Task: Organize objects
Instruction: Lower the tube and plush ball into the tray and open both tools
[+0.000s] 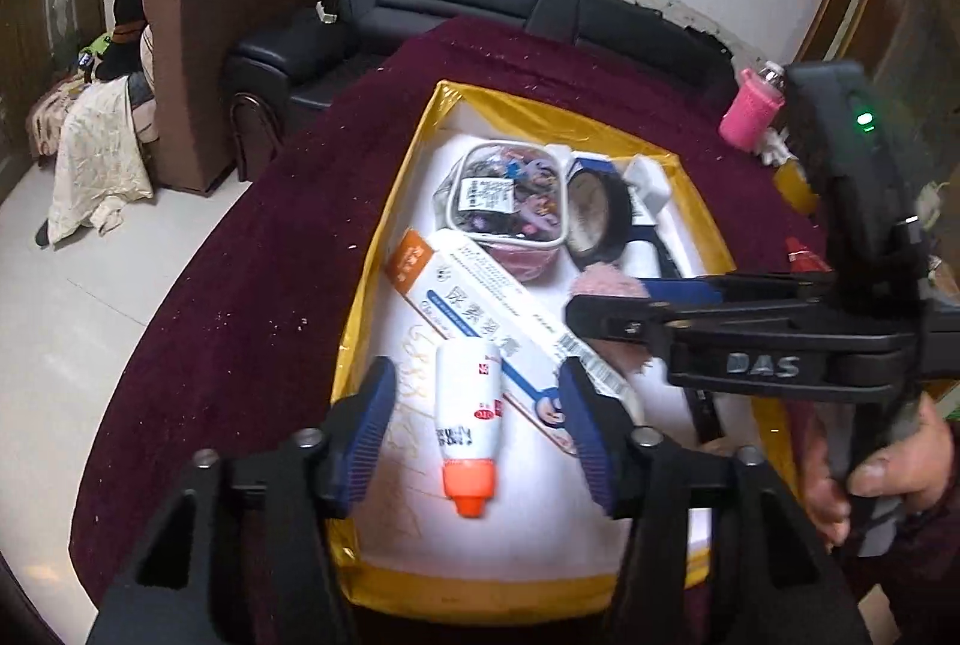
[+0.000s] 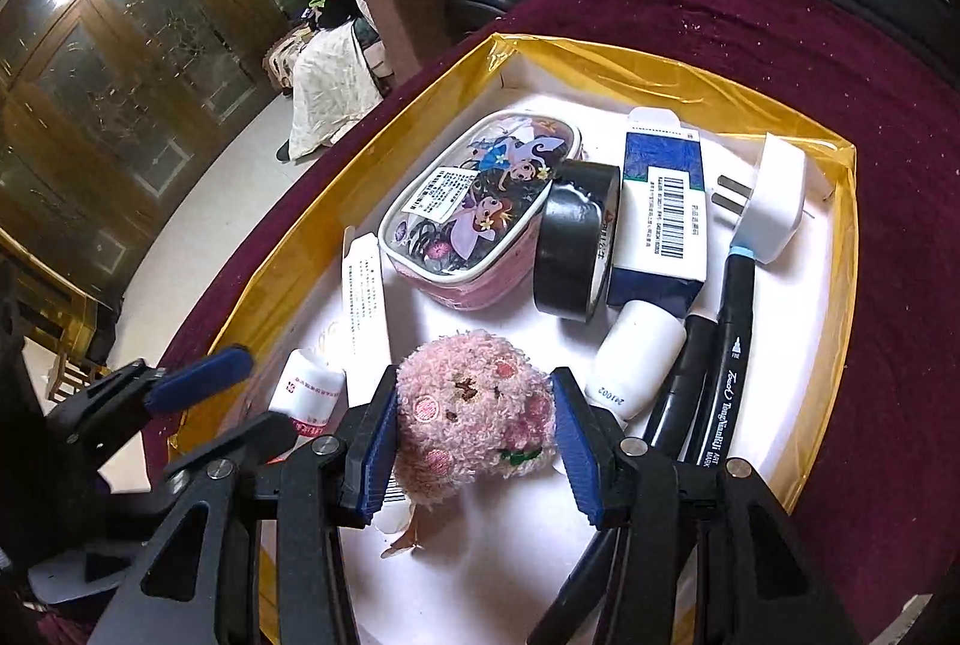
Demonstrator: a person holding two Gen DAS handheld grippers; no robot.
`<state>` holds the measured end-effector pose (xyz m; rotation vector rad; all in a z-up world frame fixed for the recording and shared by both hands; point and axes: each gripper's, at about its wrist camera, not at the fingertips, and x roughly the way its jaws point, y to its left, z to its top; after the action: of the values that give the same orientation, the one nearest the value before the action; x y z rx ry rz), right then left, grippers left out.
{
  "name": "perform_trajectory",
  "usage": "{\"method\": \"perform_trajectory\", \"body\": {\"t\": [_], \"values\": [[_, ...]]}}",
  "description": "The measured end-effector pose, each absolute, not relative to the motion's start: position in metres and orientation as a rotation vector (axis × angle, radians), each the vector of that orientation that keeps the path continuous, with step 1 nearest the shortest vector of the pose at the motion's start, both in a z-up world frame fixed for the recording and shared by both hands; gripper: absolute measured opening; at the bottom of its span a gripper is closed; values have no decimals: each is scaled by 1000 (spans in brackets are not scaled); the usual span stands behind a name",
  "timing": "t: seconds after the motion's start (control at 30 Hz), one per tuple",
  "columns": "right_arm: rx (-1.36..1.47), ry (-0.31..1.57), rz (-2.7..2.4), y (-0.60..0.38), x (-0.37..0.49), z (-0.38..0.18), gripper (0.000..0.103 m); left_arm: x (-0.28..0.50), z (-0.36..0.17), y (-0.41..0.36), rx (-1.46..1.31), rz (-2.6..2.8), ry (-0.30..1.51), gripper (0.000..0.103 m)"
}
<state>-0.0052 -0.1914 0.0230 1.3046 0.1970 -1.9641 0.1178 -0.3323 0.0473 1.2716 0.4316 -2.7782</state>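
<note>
The left fingers stand apart, their blue pads on either side of a small white plastic bottle with an orange cap and clear of it; the bottle lies on the white floor of a shallow gold-rimmed box, cap towards the camera. The right fingers are partly open around a fluffy pink plush ball with embroidered spots; the pads sit right at its fur, but whether they press on it cannot be told.

Going left to right in the right wrist view, the left fingers reach in at the box's near-left corner, beside the white bottle. Next lies a long white carton with orange and blue print, its far end near a clear oval pouch with cartoon figures and a pink base. A roll of black tape leans on edge against the pouch. Beside it lies a blue and white carton with a barcode, and below it a white rounded bottle. Then come two black marker pens lying side by side, and a white wall plug with metal prongs in the far-right corner.

The box rests on a bench covered in dark red cloth. In the left wrist view a hand holds the right tool's handle.
</note>
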Motion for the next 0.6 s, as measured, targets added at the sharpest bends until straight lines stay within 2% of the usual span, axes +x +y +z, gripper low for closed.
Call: {"method": "perform_trajectory", "body": {"t": [0.07,0.13,0.23,0.6], "values": [[1297,209,-1974,-194,-4,23,57,122,52,-330,1252,-2776,418,76],[1298,210,-1980,-194,-3,23,58,126,55,-327,1244,-2783,397,79],[1301,189,-1979,-192,-3,24,61,130,60,-322,1228,-2781,349,81],[1218,110,-2034,-169,7,53,71,143,68,-316,1221,-2761,363,84]]}}
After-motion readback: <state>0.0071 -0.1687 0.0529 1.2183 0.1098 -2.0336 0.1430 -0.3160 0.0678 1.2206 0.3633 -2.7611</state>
